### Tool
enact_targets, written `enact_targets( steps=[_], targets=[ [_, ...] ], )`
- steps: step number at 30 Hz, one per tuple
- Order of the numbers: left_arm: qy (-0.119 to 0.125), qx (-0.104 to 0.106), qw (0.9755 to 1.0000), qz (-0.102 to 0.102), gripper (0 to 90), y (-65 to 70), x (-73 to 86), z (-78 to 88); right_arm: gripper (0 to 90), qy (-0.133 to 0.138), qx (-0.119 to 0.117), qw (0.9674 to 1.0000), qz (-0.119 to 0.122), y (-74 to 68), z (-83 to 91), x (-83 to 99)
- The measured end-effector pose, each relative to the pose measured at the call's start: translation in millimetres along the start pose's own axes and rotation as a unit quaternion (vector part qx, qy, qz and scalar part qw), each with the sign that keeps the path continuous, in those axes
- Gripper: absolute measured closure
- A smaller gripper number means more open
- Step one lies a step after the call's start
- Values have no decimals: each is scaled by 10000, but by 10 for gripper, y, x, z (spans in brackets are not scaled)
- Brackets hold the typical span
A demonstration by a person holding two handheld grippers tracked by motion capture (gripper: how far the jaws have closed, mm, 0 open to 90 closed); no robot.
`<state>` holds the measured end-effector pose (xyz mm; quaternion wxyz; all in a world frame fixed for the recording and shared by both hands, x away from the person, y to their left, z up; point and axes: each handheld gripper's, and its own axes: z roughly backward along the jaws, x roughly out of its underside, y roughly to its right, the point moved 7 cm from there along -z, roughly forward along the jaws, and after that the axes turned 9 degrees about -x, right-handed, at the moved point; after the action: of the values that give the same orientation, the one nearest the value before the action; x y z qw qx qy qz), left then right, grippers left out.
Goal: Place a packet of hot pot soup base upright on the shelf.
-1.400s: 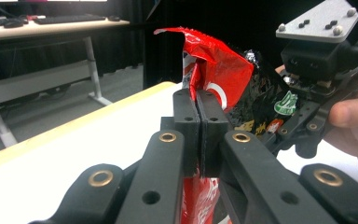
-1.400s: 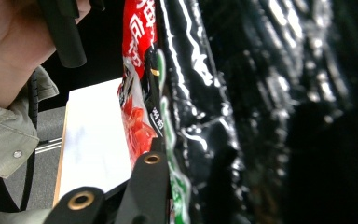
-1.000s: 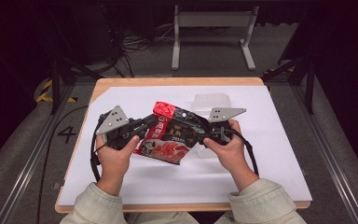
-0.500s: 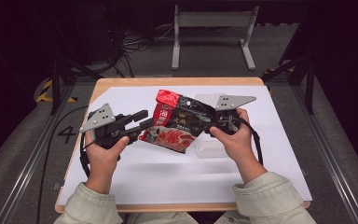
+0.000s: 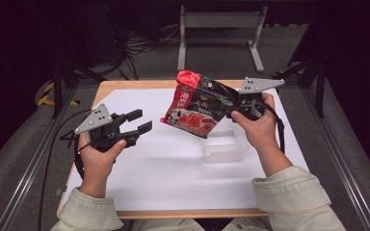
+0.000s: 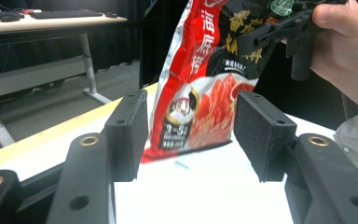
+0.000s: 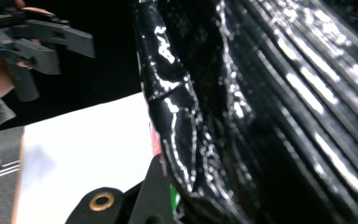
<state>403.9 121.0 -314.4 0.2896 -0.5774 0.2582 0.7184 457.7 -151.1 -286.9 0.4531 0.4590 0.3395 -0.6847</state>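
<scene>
- High view: the left tool hangs over the white bench, jaws apart and empty.
- Mid-frame, the red-and-black pouch is lifted above a clear tub.
- Rightward, the right tool is clamped on the pouch's edge.
- Left gripper view alone shows the pouch's printed front between its spread jaws; right gripper view shows its glossy black film.

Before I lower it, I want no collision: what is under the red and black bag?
Under the raised red and black bag, held by the right gripper, a clear plastic container sits on the white table cover. The bag hides the container's far edge.
</scene>
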Motion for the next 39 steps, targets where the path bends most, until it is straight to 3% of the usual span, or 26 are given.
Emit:
enact_targets(
  steps=[17, 23, 39],
  targets=[
    [-97, -140, 9998, 134, 444, -85, 65, -33, 856, -446, 752, 9962, 26, 441, 227, -53],
    [-92, -138, 9996, 243, 467, -92, 79, -38, 855, -618, 929, 9937, 44, 564, 281, -55],
    [-285, -203, 9990, 267, 441, -114, 138, -80, 854, -877, 1303, 9876, 36, 845, 386, -30]
  ],
)
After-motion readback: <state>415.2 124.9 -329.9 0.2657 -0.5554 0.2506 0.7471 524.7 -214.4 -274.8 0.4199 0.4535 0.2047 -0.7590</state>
